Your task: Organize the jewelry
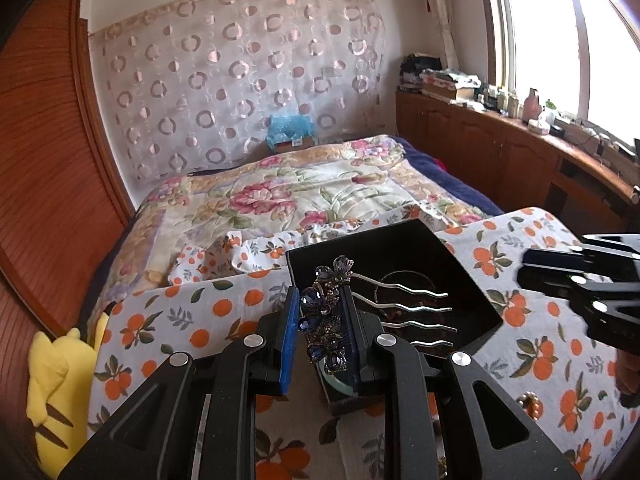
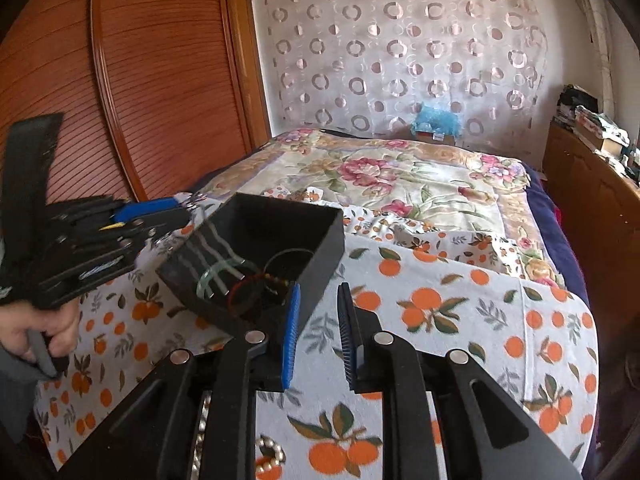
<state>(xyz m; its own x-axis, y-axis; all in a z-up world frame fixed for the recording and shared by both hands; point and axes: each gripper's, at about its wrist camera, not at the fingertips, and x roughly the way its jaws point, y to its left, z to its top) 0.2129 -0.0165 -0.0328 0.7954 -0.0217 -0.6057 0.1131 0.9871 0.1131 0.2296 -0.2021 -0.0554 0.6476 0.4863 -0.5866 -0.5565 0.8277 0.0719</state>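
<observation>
I am partway through putting the jewelry away: the hair comb (image 1: 332,312), a blue-jewelled piece with wavy silver prongs, sits clamped in my left hand-held gripper (image 1: 320,328) just below centre of the left wrist view, its prongs reaching rightward over the black box (image 1: 440,248). The pads are drawn in narrow, pressing on the jewelled head. The box stands on the orange-print cloth (image 1: 168,316) covering the surface, and I can make out bangles on its floor.

My right hand-held gripper (image 2: 318,320), low in the centre of its view, has its jaws slightly apart and holds nothing; the left pad looks to be right at the box's near corner, though I cannot tell if it touches.

Next, I judge, I must lower the comb into the box and release it without snagging the prongs on the wall. A pearl piece (image 2: 269,454) lies at the bottom of the right view, not yet put away.
</observation>
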